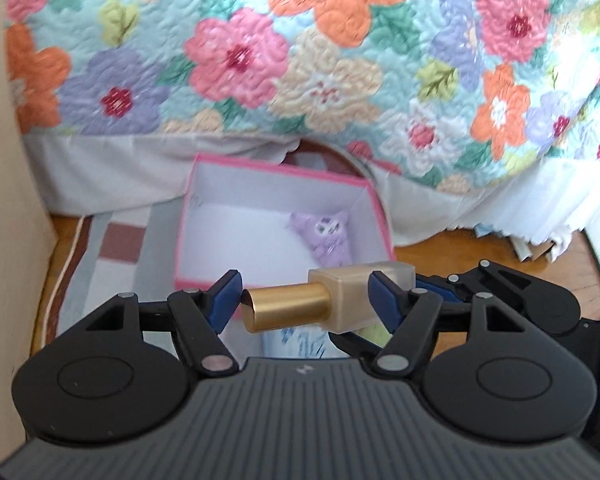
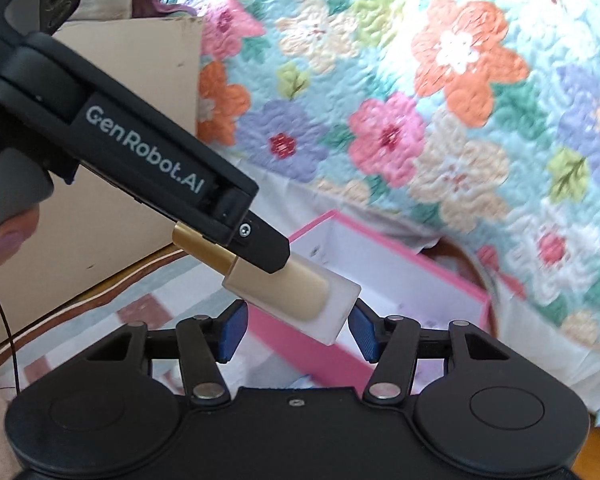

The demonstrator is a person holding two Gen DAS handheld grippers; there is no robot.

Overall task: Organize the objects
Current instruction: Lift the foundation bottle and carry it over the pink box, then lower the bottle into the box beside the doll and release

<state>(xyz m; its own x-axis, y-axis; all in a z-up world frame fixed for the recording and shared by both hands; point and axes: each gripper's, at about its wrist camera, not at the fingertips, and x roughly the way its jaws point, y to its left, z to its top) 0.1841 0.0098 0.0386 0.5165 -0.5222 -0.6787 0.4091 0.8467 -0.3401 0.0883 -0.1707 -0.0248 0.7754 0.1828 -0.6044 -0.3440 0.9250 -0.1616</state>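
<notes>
Brushed gold metal cap (image 1: 290, 307), frosted bottle (image 1: 360, 296), quilted cloth bedspread (image 1: 300, 60).

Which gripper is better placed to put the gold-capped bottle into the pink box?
Left. The left gripper holds the bottle just in front of the pink box. The right gripper is open, with only the bottle's base between its fingers.
</notes>
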